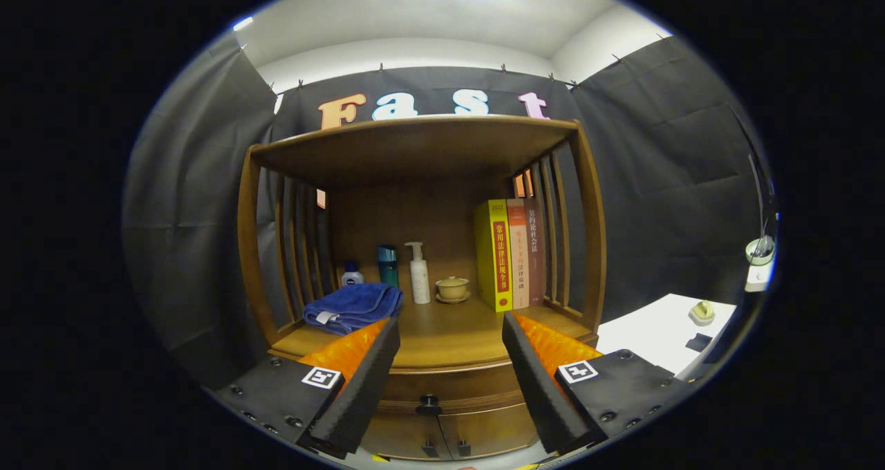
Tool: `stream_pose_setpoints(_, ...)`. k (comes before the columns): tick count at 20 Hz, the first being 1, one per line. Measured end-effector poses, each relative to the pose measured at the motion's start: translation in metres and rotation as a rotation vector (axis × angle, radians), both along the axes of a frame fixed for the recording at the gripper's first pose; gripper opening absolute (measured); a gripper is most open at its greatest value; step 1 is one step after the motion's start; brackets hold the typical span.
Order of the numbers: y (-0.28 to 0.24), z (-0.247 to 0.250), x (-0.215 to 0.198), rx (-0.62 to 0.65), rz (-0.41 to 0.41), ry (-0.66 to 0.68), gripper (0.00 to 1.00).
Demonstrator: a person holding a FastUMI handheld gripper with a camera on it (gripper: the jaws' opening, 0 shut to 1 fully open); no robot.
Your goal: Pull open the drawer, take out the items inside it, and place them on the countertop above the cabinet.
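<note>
Gripper [449, 366] wide open, held nothing, hovered in front of cabinet [422, 249] with drawer [449, 387] shut below countertop's [442, 339] front edge, knob [429, 406] between the fingers. Task judged unstarted: pulling, emptying, placing all remained. Towel [352, 306] sat at countertop's left edge, books [508, 254] at back right.

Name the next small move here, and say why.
Probably lower the gripper and ease it forward to the dark drawer knob. The drawer under the countertop looks closed, and the fingers stand open and apart, holding nothing, with the knob between and beyond them.
</note>
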State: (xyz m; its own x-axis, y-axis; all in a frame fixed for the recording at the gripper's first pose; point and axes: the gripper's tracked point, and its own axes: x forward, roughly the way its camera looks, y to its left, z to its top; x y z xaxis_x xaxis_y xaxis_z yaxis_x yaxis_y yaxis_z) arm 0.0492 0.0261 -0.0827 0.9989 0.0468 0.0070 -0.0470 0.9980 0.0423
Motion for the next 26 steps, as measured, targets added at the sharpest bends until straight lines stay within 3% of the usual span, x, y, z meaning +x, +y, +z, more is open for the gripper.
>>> stream_pose_setpoints(7,0.021,-0.099,0.033,-0.062,0.022,0.068,0.98)
stream_pose_setpoints(12,0.036,-0.167,0.053,-0.027,0.056,0.177,0.99)
stream_pose_setpoints(18,0.042,-0.205,0.071,-0.043,0.085,0.238,0.85)
stream_pose_setpoints(23,0.04,-0.218,0.074,-0.057,0.077,0.266,0.54)
stream_pose_setpoints(26,0.037,-0.218,0.068,-0.064,0.059,0.262,0.47)
